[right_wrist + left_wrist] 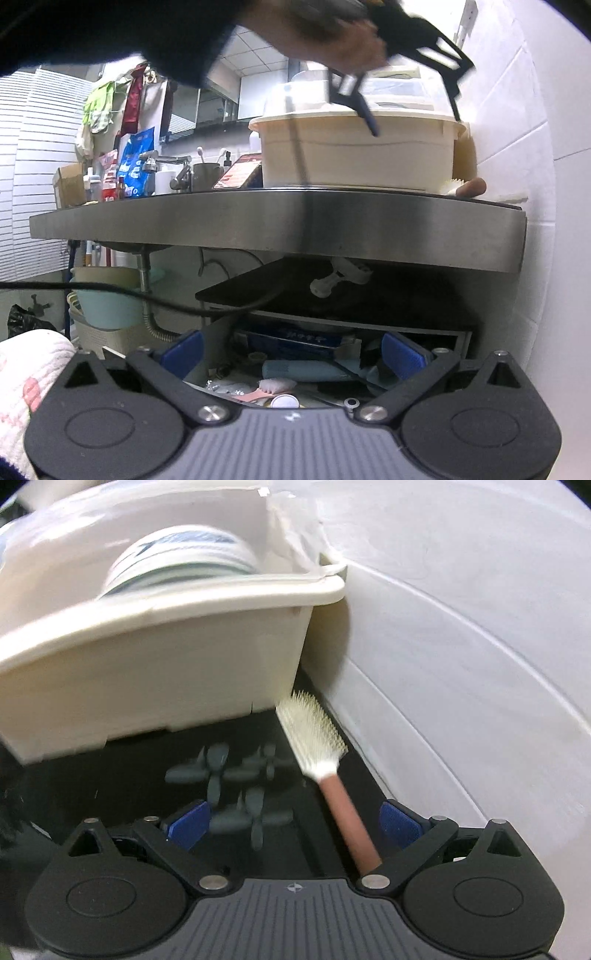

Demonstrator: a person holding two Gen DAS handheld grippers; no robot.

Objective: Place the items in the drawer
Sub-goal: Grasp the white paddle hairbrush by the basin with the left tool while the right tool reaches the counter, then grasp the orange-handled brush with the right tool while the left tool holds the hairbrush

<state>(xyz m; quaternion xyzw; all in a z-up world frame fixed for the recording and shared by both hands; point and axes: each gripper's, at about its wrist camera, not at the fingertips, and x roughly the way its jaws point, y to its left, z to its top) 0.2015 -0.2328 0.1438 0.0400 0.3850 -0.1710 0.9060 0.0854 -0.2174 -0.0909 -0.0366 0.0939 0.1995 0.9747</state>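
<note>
**Two open grippers, one brush still on the counter**

Both grippers are empty, with their blue pads spread wide. The left gripper (291, 825) hovers over the dark countertop (122, 771), aimed at a hairbrush (325, 753) that lies between the cream dish bin (155, 664) and the white tiled wall (461, 627). Its bristled head points toward the bin's corner and its brown handle runs back toward the right-hand pad without being gripped. Plates (184, 554) stand inside the bin.

The right gripper (291, 354) waits lower down, below the steel counter edge (277, 229), facing an open drawer (461, 339) already cluttered with a blue box (291, 339), a pale tube (306, 371) and small odds and ends. From there the brush handle's end (471, 187) shows at the counter's far right, and the person's left hand (332, 40) holds its gripper above the bin.

By these views the drawer stands ready, but the hairbrush is neither grasped nor moved. Closing on the handle, lifting, carrying down and releasing appear to remain.
</note>
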